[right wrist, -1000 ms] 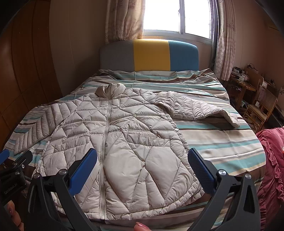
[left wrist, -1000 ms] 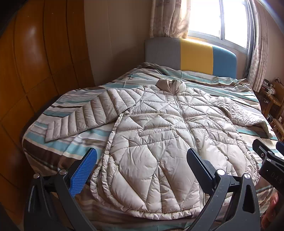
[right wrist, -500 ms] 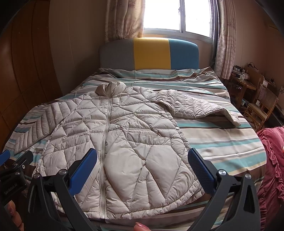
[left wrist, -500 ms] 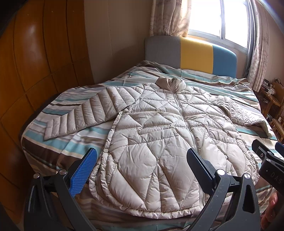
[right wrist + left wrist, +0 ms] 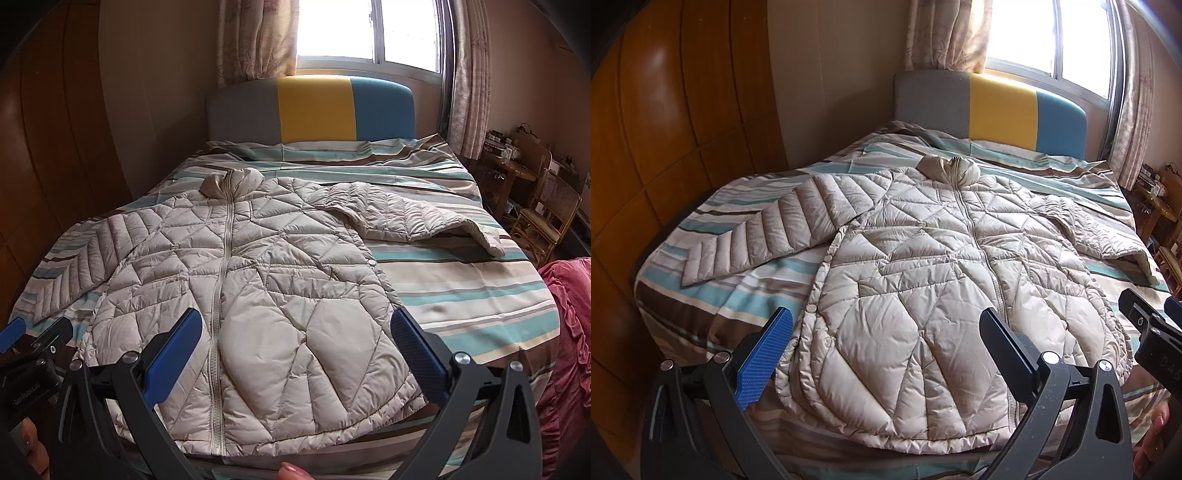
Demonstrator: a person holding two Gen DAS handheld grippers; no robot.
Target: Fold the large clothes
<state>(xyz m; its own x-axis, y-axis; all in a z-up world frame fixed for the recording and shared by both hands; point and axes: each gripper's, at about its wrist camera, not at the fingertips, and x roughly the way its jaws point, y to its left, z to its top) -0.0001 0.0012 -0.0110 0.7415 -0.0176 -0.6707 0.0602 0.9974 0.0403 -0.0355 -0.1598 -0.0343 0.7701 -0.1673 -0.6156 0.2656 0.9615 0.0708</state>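
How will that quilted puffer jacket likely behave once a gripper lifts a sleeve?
The puffer jacket looks soft and puffy, so it probably drapes limply and feels light for its bulk. Its sheeny shell may slip between pads. The sleeve lies flat, likely trailing floppily.

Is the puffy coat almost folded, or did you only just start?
Only just starting. Done: the beige coat lies flat and zipped on the striped bed, both sleeves spread out to the sides. In hand: nothing; the left tongs and right tongs are open near the hem, gripping no fabric. Left: every fold, probably the sleeves first, then the body.
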